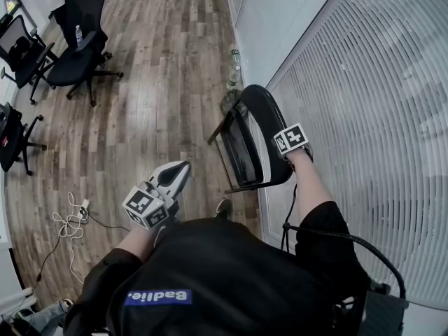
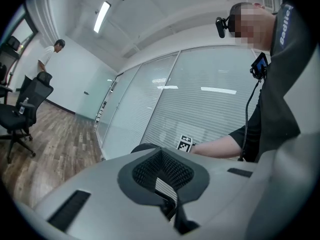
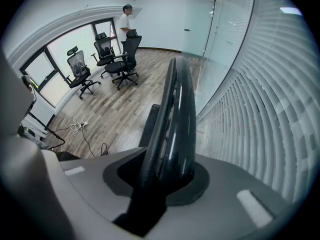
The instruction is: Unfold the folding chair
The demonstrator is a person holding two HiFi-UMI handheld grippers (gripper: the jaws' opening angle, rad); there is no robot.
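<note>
The black folding chair (image 1: 246, 137) stands folded flat, close to the blind-covered glass wall. My right gripper (image 1: 287, 151) points steeply down and is shut on the top of its glossy backrest (image 3: 175, 119), which runs straight up between the jaws of the right gripper (image 3: 165, 176). My left gripper (image 1: 176, 173) hovers left of the chair, apart from it, held level over the floor. Seen in its own view, the left gripper (image 2: 162, 181) is shut with nothing in it; the right gripper's marker cube (image 2: 185, 143) shows beyond.
The glass wall with blinds (image 1: 364, 117) fills the right side. Bottles (image 1: 234, 65) stand at its foot behind the chair. Black office chairs (image 1: 78, 40) stand at the far left. A white cable tangle (image 1: 68, 221) lies on the wood floor. A person (image 3: 124, 21) stands far off.
</note>
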